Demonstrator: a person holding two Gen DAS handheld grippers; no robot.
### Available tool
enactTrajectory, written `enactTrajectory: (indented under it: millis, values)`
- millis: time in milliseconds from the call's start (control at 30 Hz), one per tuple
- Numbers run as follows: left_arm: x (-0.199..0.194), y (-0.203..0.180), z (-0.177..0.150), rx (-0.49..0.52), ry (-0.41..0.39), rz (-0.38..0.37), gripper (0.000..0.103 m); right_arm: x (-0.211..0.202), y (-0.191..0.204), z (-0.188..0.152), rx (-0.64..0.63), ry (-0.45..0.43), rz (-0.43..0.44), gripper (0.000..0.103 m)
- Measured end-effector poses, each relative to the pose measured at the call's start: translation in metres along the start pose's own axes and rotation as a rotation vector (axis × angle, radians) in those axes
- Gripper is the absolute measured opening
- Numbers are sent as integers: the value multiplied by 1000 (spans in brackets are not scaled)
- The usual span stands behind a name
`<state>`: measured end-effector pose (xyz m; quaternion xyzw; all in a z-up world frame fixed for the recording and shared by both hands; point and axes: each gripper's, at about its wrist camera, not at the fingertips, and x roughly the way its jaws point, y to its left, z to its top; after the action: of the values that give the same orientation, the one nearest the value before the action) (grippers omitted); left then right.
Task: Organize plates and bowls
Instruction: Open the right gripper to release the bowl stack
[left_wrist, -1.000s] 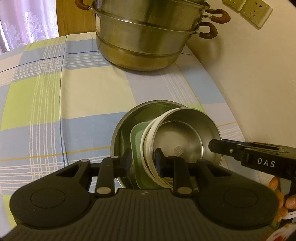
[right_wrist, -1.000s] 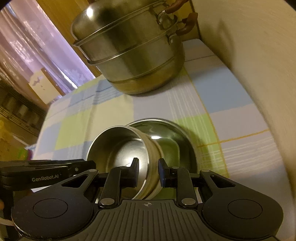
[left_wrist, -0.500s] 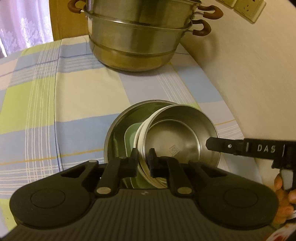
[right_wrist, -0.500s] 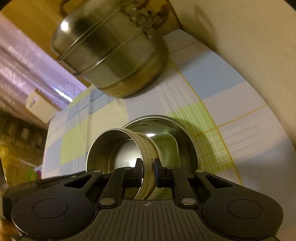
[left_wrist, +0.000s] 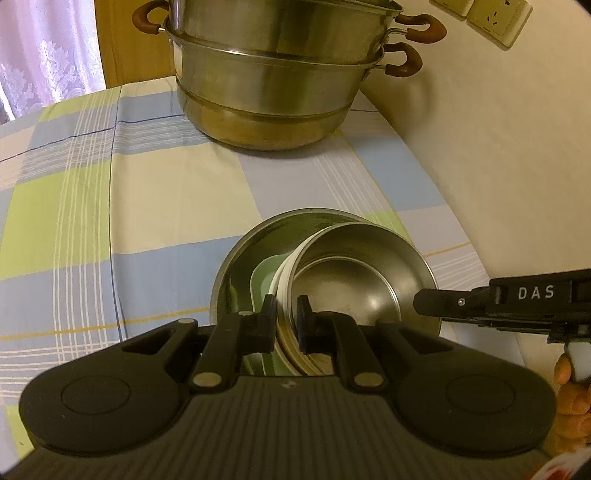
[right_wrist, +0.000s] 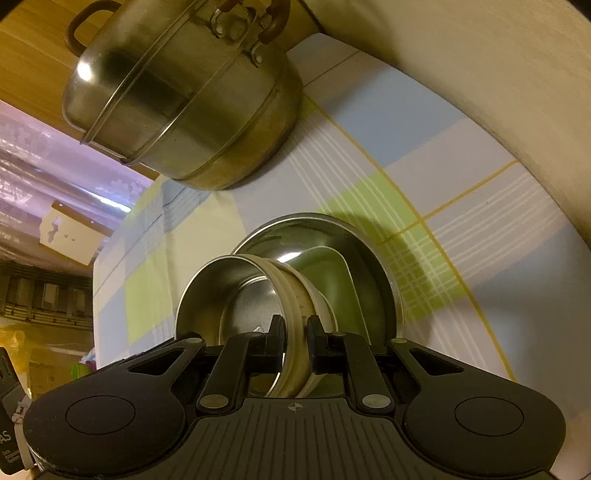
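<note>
A small steel bowl (left_wrist: 351, 280) with a white outer band stands tilted inside a wide steel bowl (left_wrist: 236, 266), beside a pale green dish (left_wrist: 264, 280). My left gripper (left_wrist: 286, 317) is shut on the small bowl's near rim, one pad inside and one outside. My right gripper (left_wrist: 428, 304) comes in from the right to the opposite rim. In the right wrist view my right gripper (right_wrist: 295, 332) pinches the small bowl (right_wrist: 236, 295) on its white-banded wall. The green dish (right_wrist: 332, 273) and the wide bowl (right_wrist: 369, 251) lie behind it.
A tall two-tier steel steamer pot (left_wrist: 273, 81) with brown handles stands at the back of the checked tablecloth (left_wrist: 110, 221). A cream wall (left_wrist: 498, 166) with sockets (left_wrist: 491, 14) runs along the right. A hand (left_wrist: 569, 384) holds the right gripper.
Both grippers' jaws closed onto the small bowl's rim. The right gripper rolled, so its view tilts. The small bowl shifted slightly in the wide bowl.
</note>
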<state>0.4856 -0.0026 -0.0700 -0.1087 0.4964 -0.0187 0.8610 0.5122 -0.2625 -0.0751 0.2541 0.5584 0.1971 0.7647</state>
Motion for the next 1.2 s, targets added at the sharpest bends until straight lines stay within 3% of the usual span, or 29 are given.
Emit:
enactTrajectory:
  millis: [967, 1200]
  values:
    - [0, -3, 2, -16, -7, 23, 9, 1, -11, 4, 87, 13, 29, 14]
    - [-3, -3, 2, -23, -16, 35, 10, -2, -4, 3, 31, -7, 20, 14]
